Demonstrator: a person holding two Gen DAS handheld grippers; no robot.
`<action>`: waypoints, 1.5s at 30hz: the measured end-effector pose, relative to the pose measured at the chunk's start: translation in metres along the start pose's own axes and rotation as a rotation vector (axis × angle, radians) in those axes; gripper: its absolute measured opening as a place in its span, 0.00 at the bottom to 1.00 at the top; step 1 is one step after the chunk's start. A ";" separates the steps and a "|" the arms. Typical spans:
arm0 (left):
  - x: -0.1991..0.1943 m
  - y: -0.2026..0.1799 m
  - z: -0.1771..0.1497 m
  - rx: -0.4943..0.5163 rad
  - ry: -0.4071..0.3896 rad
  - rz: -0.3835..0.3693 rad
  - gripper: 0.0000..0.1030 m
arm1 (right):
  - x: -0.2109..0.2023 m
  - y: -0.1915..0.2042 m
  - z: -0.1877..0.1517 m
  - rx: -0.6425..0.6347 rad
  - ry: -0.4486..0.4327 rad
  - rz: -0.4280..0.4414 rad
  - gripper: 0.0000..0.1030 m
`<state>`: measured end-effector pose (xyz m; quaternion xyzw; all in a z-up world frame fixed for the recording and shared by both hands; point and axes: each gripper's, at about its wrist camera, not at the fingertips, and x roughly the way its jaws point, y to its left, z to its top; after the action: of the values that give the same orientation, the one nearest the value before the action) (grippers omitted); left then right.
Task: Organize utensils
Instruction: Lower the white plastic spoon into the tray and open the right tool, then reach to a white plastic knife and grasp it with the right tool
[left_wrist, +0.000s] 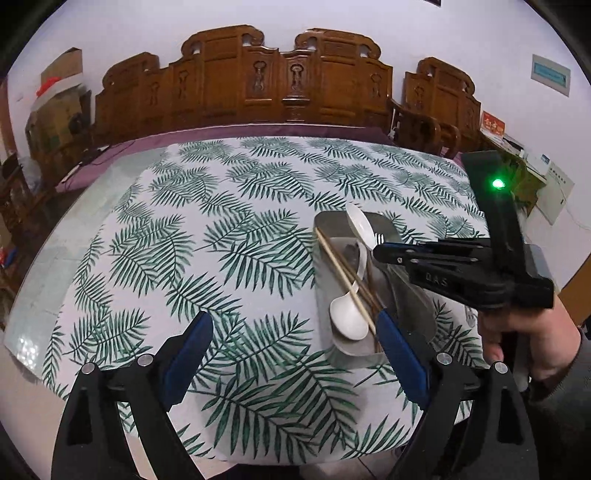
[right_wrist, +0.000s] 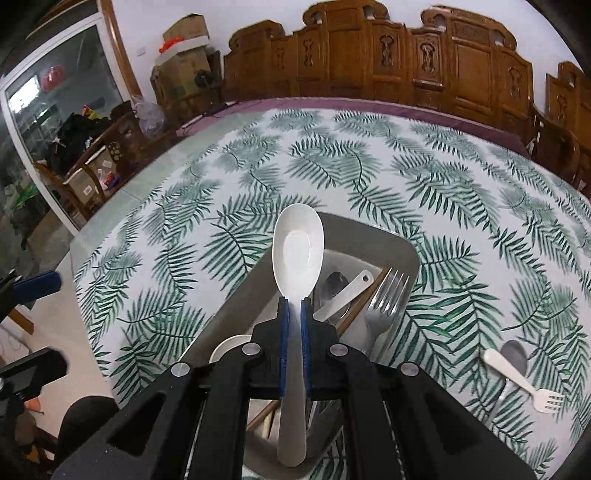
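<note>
On my left gripper (left_wrist: 291, 354) the blue-padded jaws stand wide apart with nothing between them, only the white tablecloth printed with green fern leaves (left_wrist: 221, 229) showing below. Just beyond my right-hand pad lies the grey rectangular metal tray (left_wrist: 413, 314), its near end almost touching that fingertip. Inside it a white plastic soup spoon (left_wrist: 347, 319) lies bowl-up at the near end, and a pair of light wooden chopsticks (left_wrist: 343, 273) runs slantwise across it toward the tray's far left corner. Farther right, my right gripper (right_wrist: 294, 301) comes in over the tray from the side, a person's hand (left_wrist: 532, 343) wrapped round its handle. Its jaws are pinched tight on the neck of a second white plastic soup spoon (right_wrist: 297, 251), whose bowl sticks out ahead of the fingertips, above the tray's far end, while the handle runs back between the pads toward the camera. Beneath and just right of those fingertips, in the tray, I see a silver metal fork (right_wrist: 384, 302) with tines pointing away, beside a white spoon handle with a hole in its end (right_wrist: 345, 295). Well to the right, off the tray on the cloth, lie a small white plastic fork (right_wrist: 524, 387) and a grey spoon (right_wrist: 513, 356), touching or crossing each other.
</note>
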<state>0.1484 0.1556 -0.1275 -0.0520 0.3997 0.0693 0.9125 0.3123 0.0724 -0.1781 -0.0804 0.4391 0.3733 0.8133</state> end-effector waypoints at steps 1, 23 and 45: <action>0.001 0.002 -0.001 -0.003 0.003 0.001 0.84 | 0.004 -0.002 0.000 0.007 0.005 -0.007 0.08; 0.009 -0.027 0.001 0.011 0.003 -0.051 0.83 | -0.037 -0.054 -0.006 0.041 -0.069 0.007 0.09; 0.046 -0.130 0.027 0.134 0.005 -0.164 0.84 | -0.081 -0.208 -0.068 0.061 -0.050 -0.166 0.33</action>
<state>0.2208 0.0353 -0.1383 -0.0236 0.4003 -0.0324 0.9155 0.3811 -0.1493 -0.1975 -0.0823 0.4216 0.2928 0.8542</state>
